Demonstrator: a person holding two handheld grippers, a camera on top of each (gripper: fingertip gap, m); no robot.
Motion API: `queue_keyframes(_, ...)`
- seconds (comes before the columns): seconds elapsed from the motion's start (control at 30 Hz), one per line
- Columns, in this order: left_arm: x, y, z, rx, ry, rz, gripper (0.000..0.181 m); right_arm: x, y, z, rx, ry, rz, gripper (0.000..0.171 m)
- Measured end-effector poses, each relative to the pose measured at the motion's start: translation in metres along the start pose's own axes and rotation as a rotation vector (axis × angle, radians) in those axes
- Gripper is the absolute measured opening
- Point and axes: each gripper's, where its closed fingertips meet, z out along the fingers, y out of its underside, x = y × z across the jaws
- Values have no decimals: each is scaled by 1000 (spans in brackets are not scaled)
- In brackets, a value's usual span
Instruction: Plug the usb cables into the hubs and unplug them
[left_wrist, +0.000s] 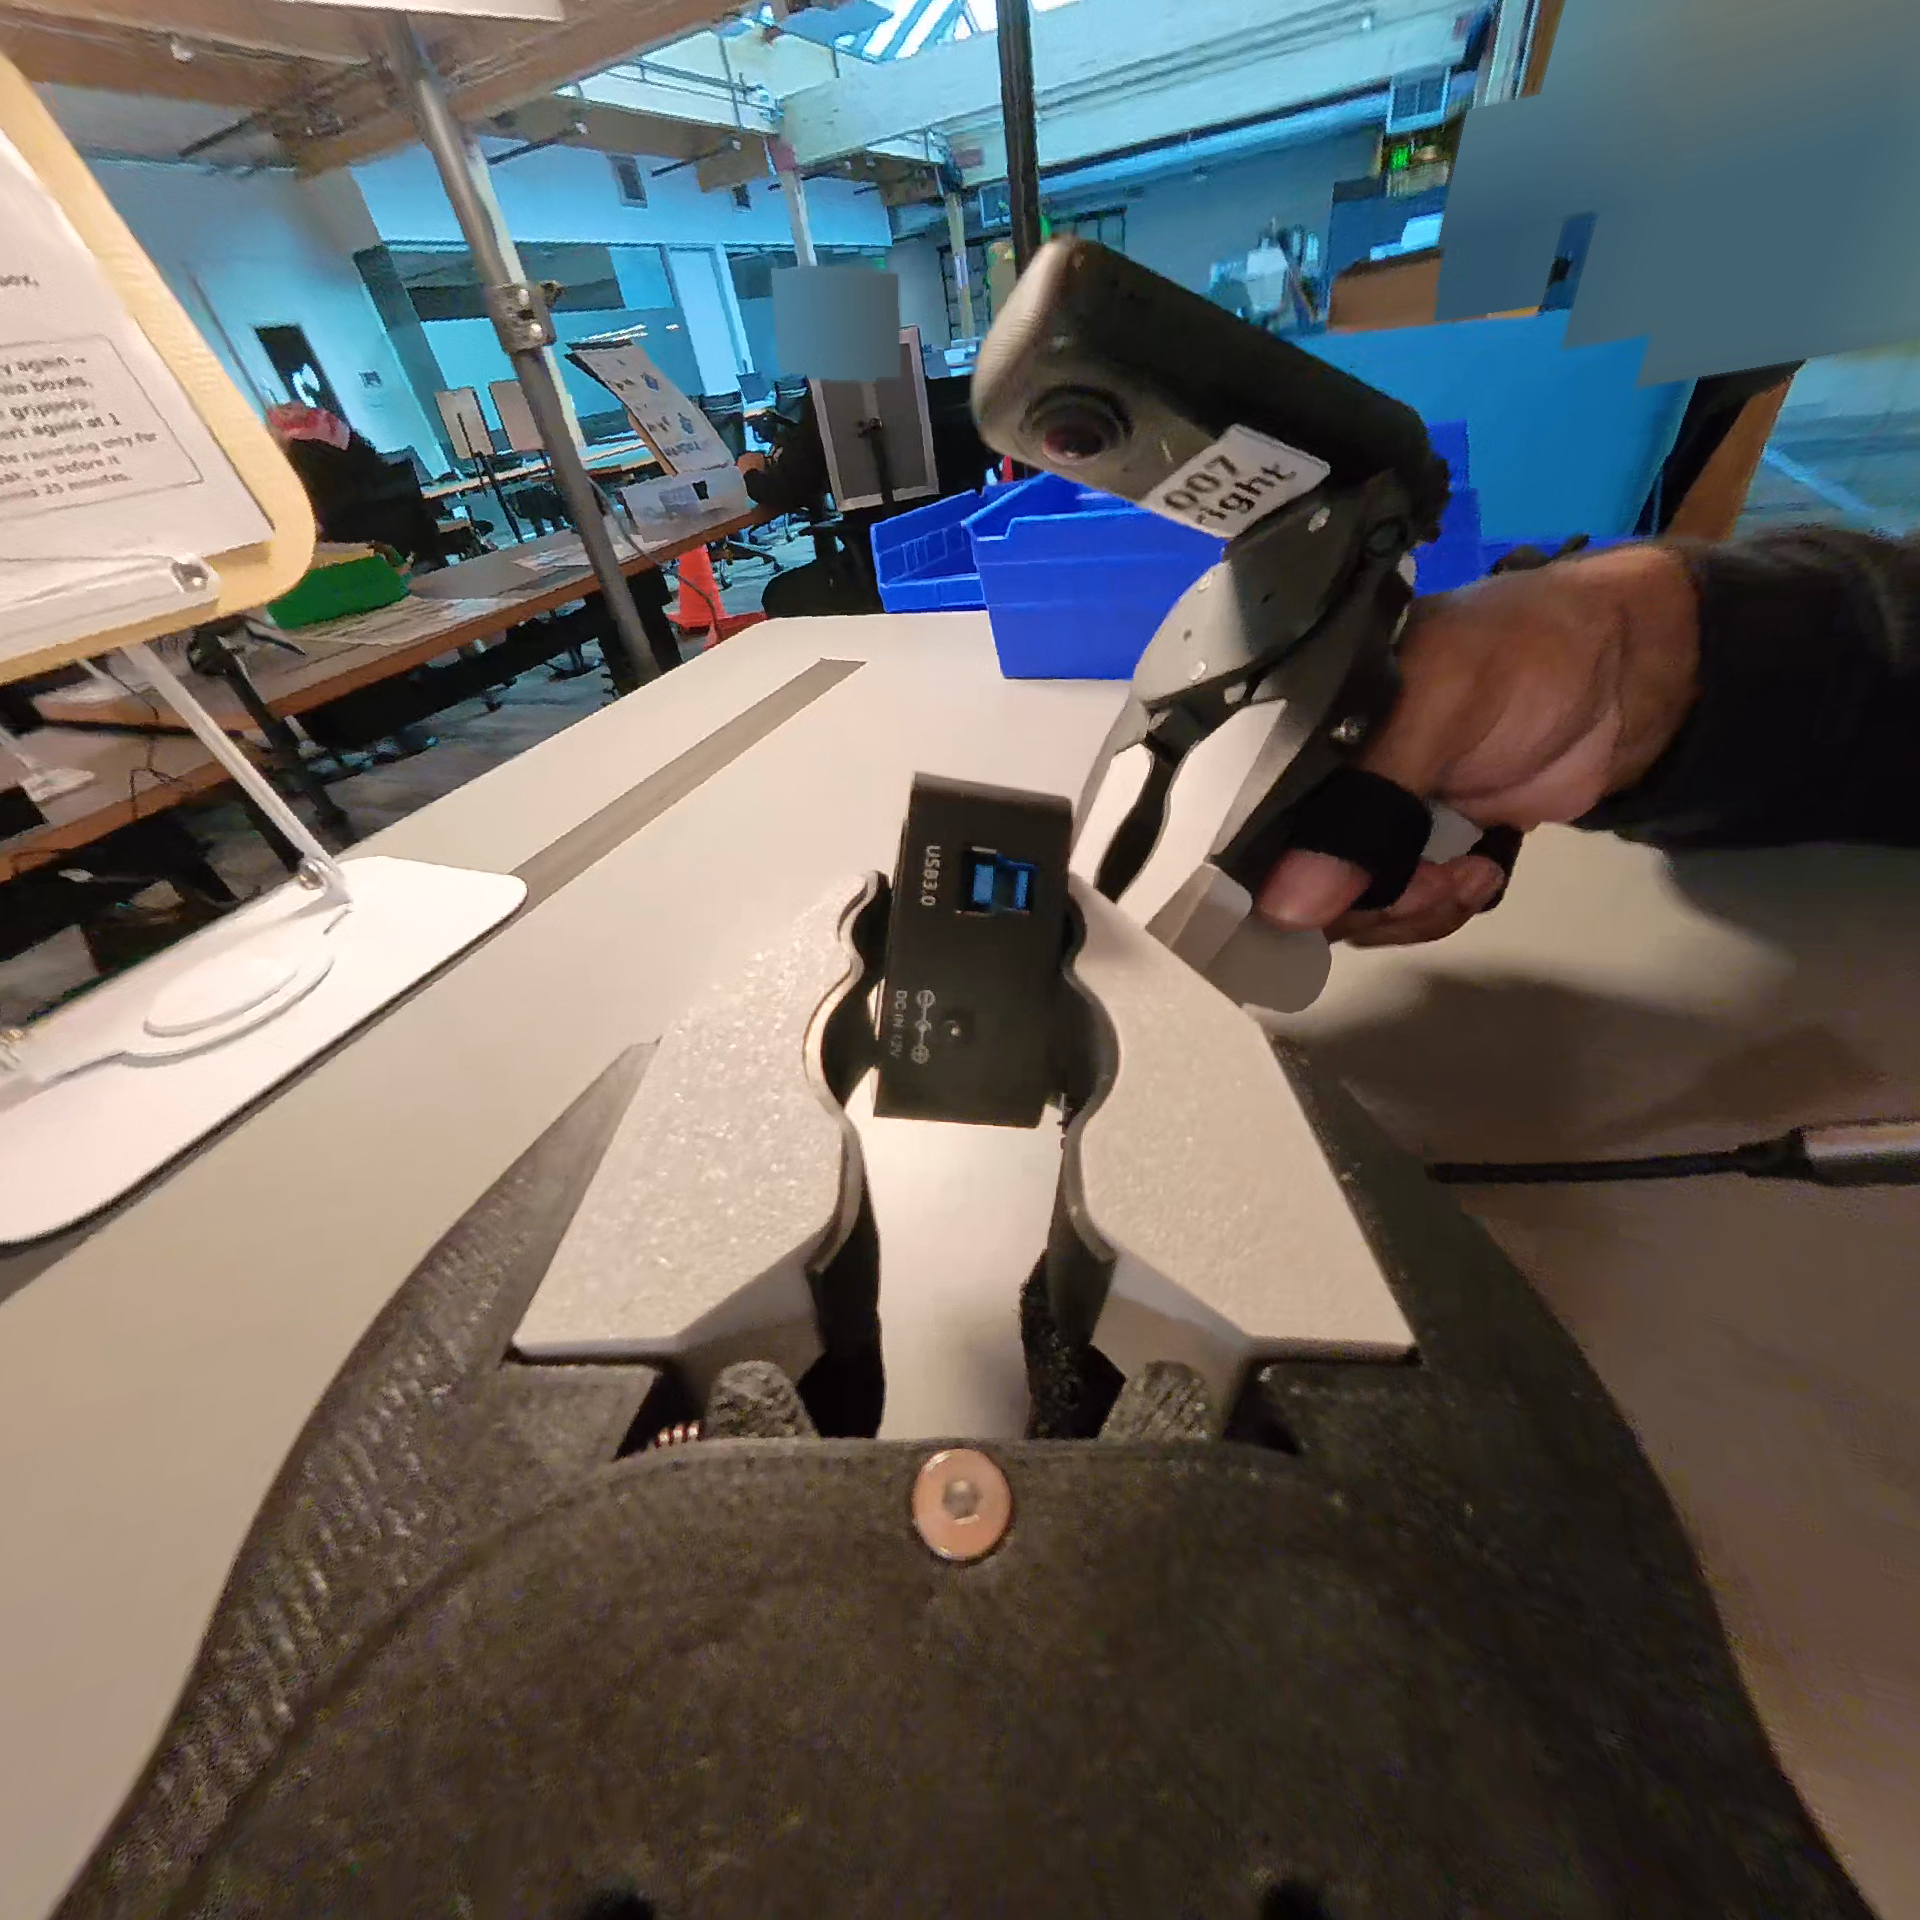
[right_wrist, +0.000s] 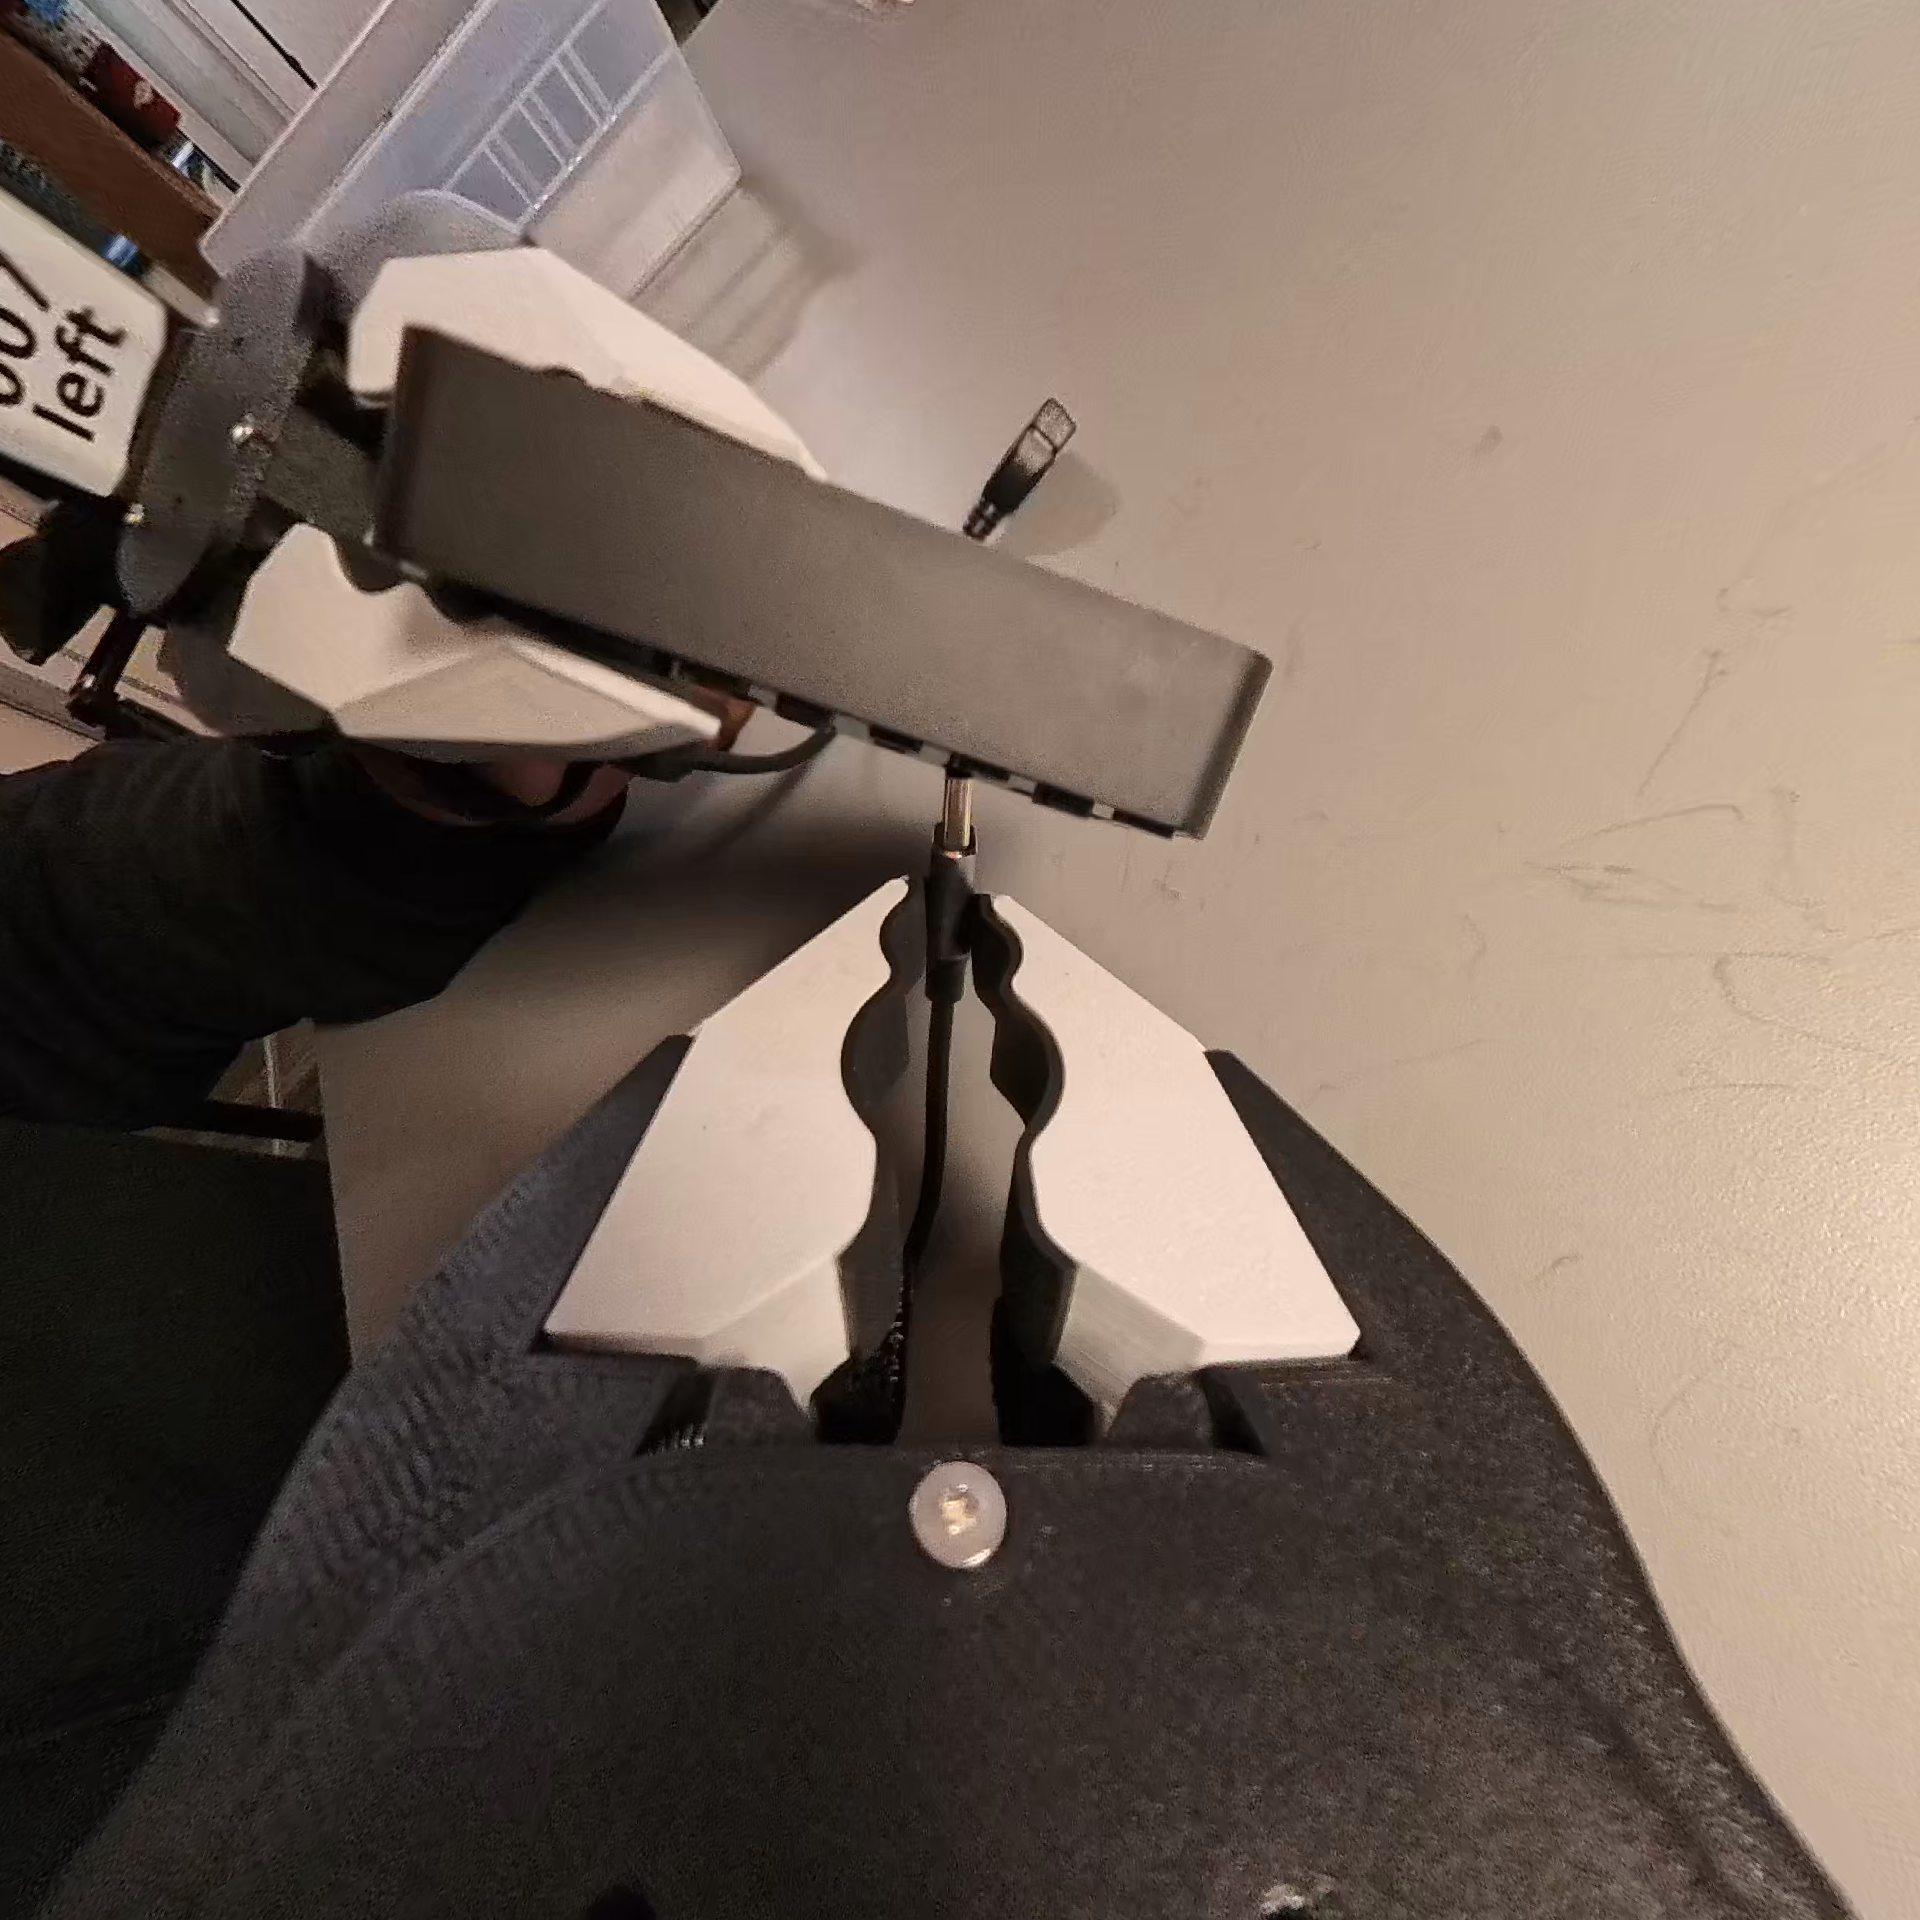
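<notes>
My left gripper (left_wrist: 971, 914) is shut on a black USB hub (left_wrist: 977, 956) and holds it end-on above the table; a blue port and a round socket face me. In the right wrist view the hub (right_wrist: 810, 613) is a long black bar held by the left gripper (right_wrist: 499, 665), with a row of ports on its lower edge. My right gripper (right_wrist: 945, 904) is shut on a black USB cable plug (right_wrist: 948, 914); its metal tip (right_wrist: 956, 821) meets a port on the hub's edge. In the left wrist view the right gripper (left_wrist: 1226, 914) stands just right of the hub.
A second loose cable plug (right_wrist: 1029, 457) lies on the grey table (right_wrist: 1455, 727) beyond the hub; a cable (left_wrist: 1662, 1164) lies at the right. Blue bins (left_wrist: 1081, 582) stand at the far edge, a white sign stand (left_wrist: 208, 997) at the left, a clear plastic box (right_wrist: 561, 135) behind. My hands' fingertips stand some 7 cm from each other.
</notes>
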Motion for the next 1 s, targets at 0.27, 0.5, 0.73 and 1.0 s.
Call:
queue_keyframes(0.27,22,6,6,-63,9,315,32,2,4,-1,-21,-23,29,5)
queue_keyframes(0.5,21,9,8,-82,8,299,32,7,2,-2,-16,52,-39,6)
queue_keyframes(0.73,17,3,7,-52,6,229,32,7,-11,-3,78,90,-6,6)
queue_keyframes(1.0,3,3,6,-44,-51,120,31,10,-16,2,156,119,-34,7)
